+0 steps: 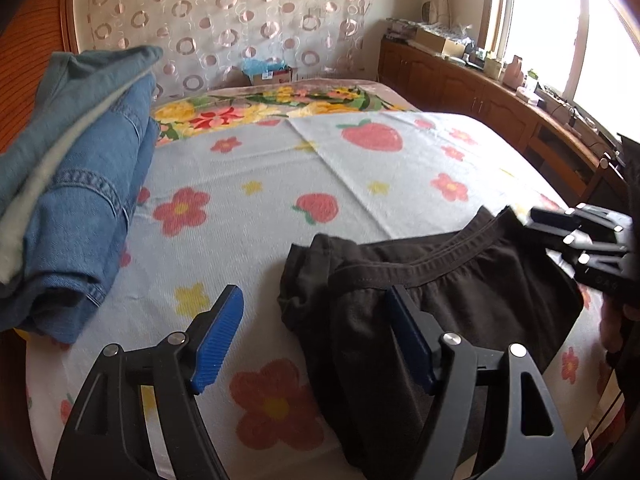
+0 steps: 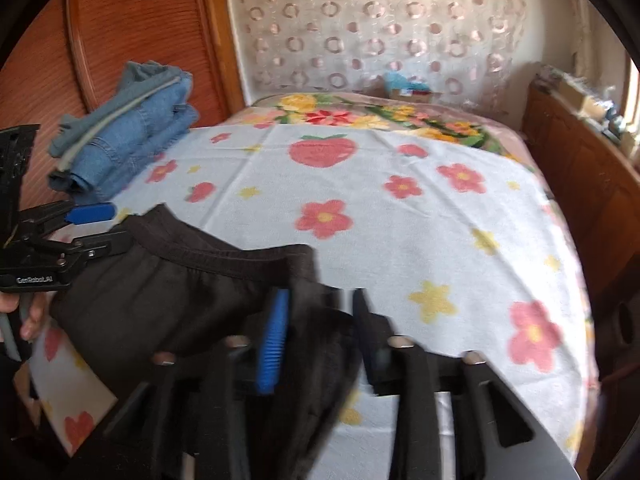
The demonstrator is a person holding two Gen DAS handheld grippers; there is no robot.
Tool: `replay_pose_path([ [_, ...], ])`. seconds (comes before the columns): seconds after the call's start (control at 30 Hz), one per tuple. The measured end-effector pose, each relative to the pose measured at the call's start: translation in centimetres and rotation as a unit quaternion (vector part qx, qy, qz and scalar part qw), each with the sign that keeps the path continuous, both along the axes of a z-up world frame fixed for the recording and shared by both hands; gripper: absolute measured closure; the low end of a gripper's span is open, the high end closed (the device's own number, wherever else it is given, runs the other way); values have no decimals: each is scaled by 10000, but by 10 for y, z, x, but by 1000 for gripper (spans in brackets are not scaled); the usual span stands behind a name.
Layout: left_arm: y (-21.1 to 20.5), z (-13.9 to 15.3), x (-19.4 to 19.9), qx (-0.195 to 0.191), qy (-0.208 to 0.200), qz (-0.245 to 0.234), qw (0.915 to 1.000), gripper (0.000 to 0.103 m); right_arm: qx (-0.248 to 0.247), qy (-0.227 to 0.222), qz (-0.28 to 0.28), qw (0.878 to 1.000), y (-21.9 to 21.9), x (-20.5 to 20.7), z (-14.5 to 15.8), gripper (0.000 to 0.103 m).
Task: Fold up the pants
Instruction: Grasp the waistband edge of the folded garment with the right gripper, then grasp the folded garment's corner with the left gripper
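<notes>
Dark brown pants (image 1: 440,304) lie folded on the flowered bed sheet (image 1: 256,208), waistband toward the far side. My left gripper (image 1: 316,332) is open just above their left edge, its right finger over the cloth. In the right wrist view the pants (image 2: 160,304) lie at lower left. My right gripper (image 2: 320,340) is open with pants cloth between its blue-padded fingers. The right gripper (image 1: 532,220) shows at the far right of the left wrist view, by the waistband corner. The left gripper (image 2: 108,224) shows open at the left of the right wrist view.
A stack of folded jeans and grey-green garments (image 1: 76,200) sits at the bed's left side, also seen in the right wrist view (image 2: 124,132). A wooden headboard (image 2: 132,40) stands behind it. A wooden cabinet (image 1: 500,108) with clutter runs along the right under a window.
</notes>
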State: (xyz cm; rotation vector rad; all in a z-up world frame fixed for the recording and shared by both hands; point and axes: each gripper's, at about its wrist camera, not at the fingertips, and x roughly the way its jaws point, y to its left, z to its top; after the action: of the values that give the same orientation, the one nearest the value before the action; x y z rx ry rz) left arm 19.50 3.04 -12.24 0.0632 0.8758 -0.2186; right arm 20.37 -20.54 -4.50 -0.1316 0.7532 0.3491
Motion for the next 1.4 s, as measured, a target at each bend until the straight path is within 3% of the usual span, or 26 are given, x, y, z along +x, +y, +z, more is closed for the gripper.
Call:
replay_pose_path([
  [0.1, -2, -6, 1, 70, 77, -13, 9999, 28, 312, 169, 0, 9994, -13, -6, 1, 60],
  [0.8, 4, -13, 3, -135, 183, -42, 9997, 26, 659, 766, 134, 9948, -11, 5, -2, 60],
  [1.27, 2, -13, 4, -138, 171, -59, 9997, 26, 293, 454, 245, 9982, 7, 0, -9, 60],
  [1.3, 3, -13, 4, -187, 171, -74, 9997, 26, 236, 427, 241, 9985, 9, -2, -9, 60],
  [1.4, 3, -13, 4, -355, 162, -191, 9991, 42, 184, 416, 239, 9987, 12, -2, -10, 60],
])
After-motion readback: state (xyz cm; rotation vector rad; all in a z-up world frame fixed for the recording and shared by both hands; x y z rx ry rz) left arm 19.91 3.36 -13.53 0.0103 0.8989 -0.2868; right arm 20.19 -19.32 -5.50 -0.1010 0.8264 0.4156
